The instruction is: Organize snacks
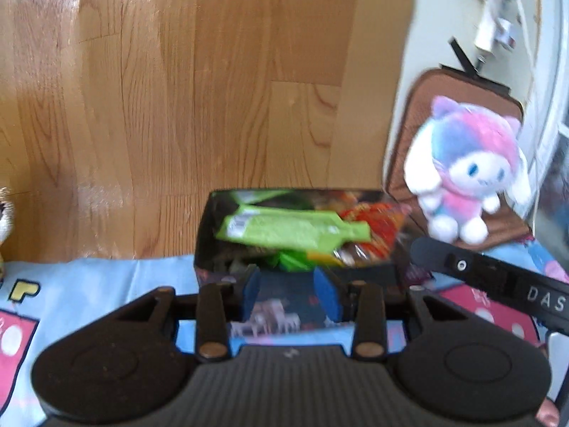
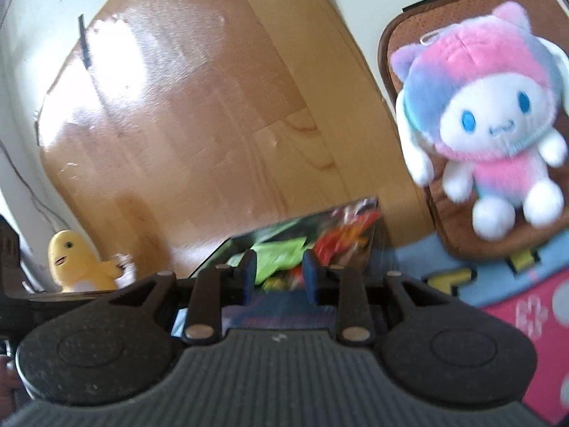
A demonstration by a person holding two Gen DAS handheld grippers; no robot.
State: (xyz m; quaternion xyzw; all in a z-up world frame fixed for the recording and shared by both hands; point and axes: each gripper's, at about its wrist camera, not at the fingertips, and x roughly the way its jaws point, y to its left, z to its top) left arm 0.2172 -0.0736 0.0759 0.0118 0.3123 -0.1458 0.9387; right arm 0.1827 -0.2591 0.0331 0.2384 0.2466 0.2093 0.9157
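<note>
A dark printed box [image 1: 203, 245] sits on a blue cartoon cloth, holding several snack packets. A long green packet [image 1: 284, 229] lies on top, with a red-orange packet [image 1: 377, 220] beside it on the right. My left gripper [image 1: 290, 293] hovers at the box's near wall, blue pads apart, nothing pinched between them. In the right wrist view the same box [image 2: 227, 249] shows the green packet [image 2: 277, 252] and the red packet [image 2: 341, 238]. My right gripper [image 2: 279, 281] is just in front of the box, pads apart and empty. Both views are motion-blurred.
A white plush toy [image 1: 469, 174] in a pink-and-blue hood leans on a brown cushion [image 1: 419, 114] right of the box. A yellow plush [image 2: 74, 263] stands to the left. Wooden floor [image 1: 177, 106] lies beyond the blue cloth [image 1: 89, 284].
</note>
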